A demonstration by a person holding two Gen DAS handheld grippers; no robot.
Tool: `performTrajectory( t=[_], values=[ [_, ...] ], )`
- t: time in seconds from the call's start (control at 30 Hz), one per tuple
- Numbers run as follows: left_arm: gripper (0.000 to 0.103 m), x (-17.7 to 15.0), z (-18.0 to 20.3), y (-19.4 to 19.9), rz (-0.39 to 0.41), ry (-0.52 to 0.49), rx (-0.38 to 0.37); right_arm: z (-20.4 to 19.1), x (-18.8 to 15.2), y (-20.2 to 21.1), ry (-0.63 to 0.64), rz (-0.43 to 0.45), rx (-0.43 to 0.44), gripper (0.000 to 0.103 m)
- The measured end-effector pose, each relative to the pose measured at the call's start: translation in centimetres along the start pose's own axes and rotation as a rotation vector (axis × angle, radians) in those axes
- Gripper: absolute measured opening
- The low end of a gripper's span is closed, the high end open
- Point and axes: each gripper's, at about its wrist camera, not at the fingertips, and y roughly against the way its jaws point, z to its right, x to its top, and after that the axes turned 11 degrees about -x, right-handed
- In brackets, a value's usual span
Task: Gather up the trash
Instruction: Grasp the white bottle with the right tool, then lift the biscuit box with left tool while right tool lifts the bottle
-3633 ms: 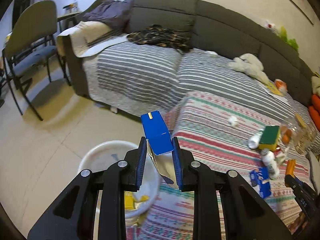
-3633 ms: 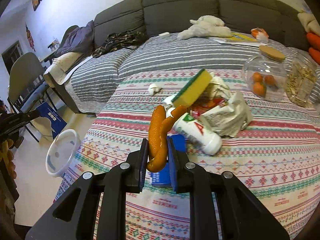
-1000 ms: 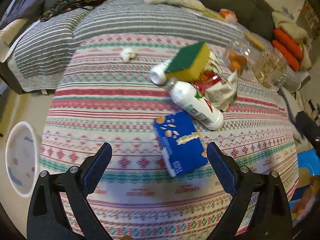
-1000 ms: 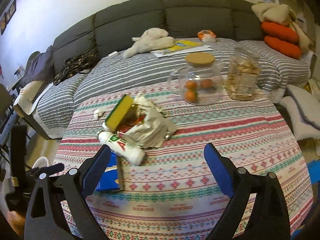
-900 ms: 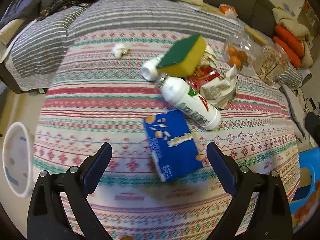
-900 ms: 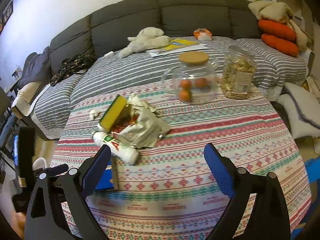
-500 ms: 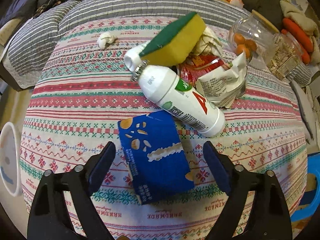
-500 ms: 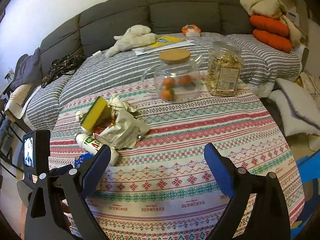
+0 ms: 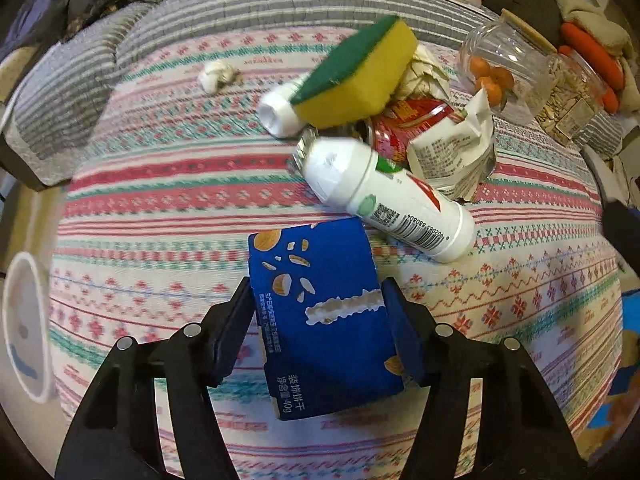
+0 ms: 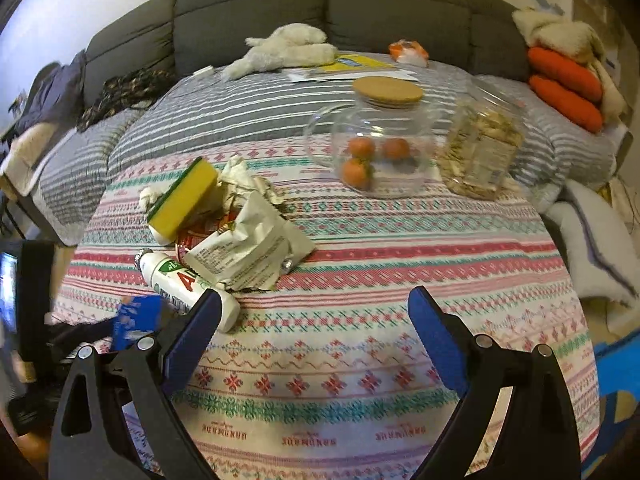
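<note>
A blue biscuit box (image 9: 324, 320) lies flat on the patterned tablecloth (image 9: 160, 216). My left gripper (image 9: 318, 284) straddles it; its jaws are closing and both pads touch the box's long sides. Just beyond lie a white bottle (image 9: 384, 204), a yellow-green sponge (image 9: 356, 80), a crumpled white wrapper (image 9: 452, 152) and a red packet (image 9: 400, 128). A tissue wad (image 9: 216, 74) sits farther back. My right gripper (image 10: 314, 294) hangs open over bare cloth, with the bottle (image 10: 184, 284) by its left finger. The box (image 10: 136, 320) shows at that view's left edge.
A white bin (image 9: 24, 320) stands on the floor left of the table. A glass jar of oranges (image 10: 372, 140) and a jar of seeds (image 10: 480, 152) stand at the table's far side. A grey sofa (image 10: 280, 4) with a plush toy (image 10: 288, 52) lies behind.
My left gripper has come down over the blue box and its jaws have narrowed onto its sides. The right gripper has shifted right and nearer the jars, still open.
</note>
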Motion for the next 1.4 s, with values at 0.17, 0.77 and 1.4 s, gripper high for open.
performTrajectory(
  t=[0.17, 0.77, 1.4],
  values=[
    [0.061, -0.2, -1.9, 2.5, 0.040, 0.005, 0.030, -2.8, -0.1, -1.5, 0.072, 0.001, 0.006, 0.091],
    [0.061, -0.5, -9.3, 7.4, 0.106, 0.113, 0.053, -14.6, -1.5, -5.8, 0.366, -0.047, 0.112, 0.082],
    [0.061, -0.5, -10.6, 8.2, 0.141, 0.149, 0.053, -14.0, -1.1, -4.4, 0.261, -0.096, 0.260, 0.037]
  ],
)
